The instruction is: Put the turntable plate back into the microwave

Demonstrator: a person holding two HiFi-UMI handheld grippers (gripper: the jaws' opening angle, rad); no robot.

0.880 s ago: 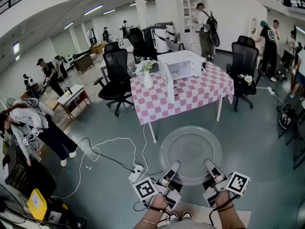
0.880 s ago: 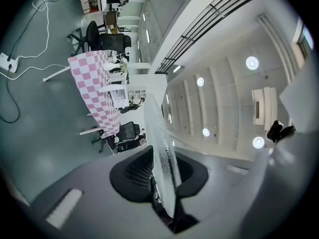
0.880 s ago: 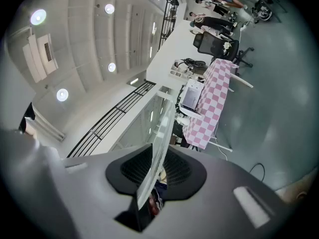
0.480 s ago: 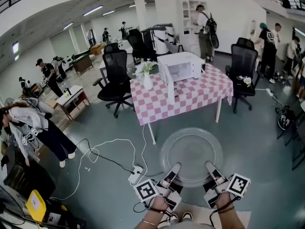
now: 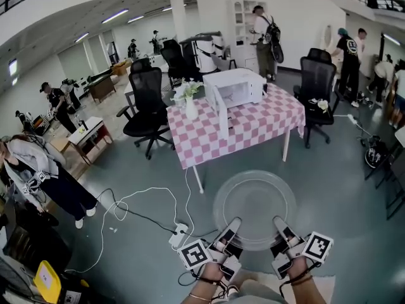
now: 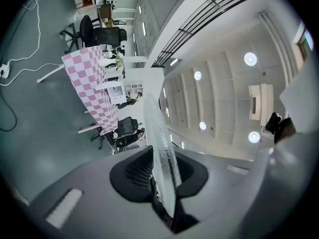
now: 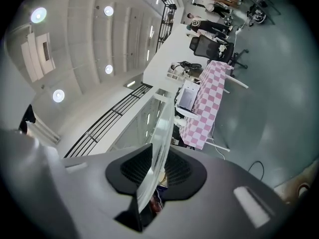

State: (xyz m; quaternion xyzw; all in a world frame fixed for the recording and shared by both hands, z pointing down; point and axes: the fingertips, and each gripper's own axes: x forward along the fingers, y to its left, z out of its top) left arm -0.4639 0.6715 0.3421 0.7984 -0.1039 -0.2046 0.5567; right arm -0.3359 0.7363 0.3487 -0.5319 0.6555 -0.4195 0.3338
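The turntable plate (image 5: 254,208) is gripped at its near rim — pinched edge-on in the closed jaws of left gripper (image 5: 231,225) and right gripper (image 5: 279,225).

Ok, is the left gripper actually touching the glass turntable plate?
Touching. The left gripper view shows the left gripper closed on the rim of the glass turntable plate. The plate runs edge-on between its jaws, with no gap on either side.

Large open office-lab hall: swivel chairs (image 5: 147,100), checkered table (image 5: 209,138), floor cables (image 5: 136,204).
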